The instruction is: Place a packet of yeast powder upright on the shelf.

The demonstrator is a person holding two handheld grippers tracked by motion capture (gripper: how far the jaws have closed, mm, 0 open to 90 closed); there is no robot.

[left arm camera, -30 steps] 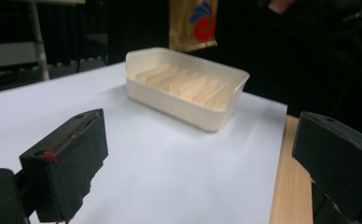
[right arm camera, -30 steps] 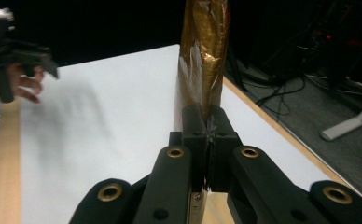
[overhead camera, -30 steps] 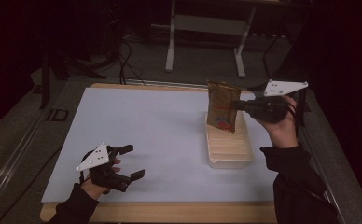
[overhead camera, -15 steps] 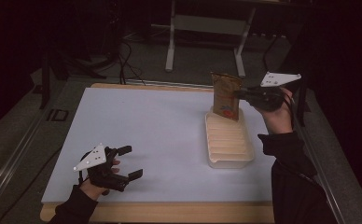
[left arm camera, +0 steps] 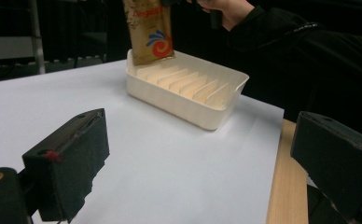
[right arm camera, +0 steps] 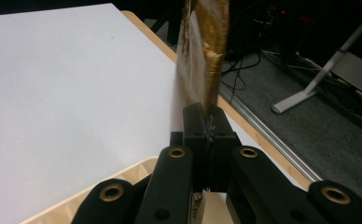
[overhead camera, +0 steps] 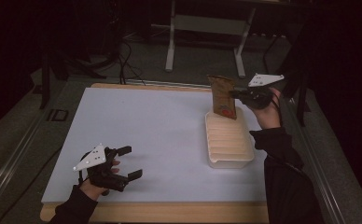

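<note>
My right gripper (overhead camera: 235,94) pinched the flat brown foil packet (overhead camera: 223,97) upright, at twelve o'clock over the cream slotted plastic tray (overhead camera: 229,140), to slot it edgewise. My left gripper (overhead camera: 129,162) gaped wide, empty.

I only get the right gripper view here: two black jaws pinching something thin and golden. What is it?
Observer: A brown-gold packet with a red and blue swirl printed on it, held upright by the right gripper.
Operator: What is underneath it?
Observer: A cream tray with a row of slots; the packet's lower edge is at the tray's far end.
Operator: And the other hand?
Observer: The left gripper sits near the table's front edge, jaws open and nothing between them.
</note>
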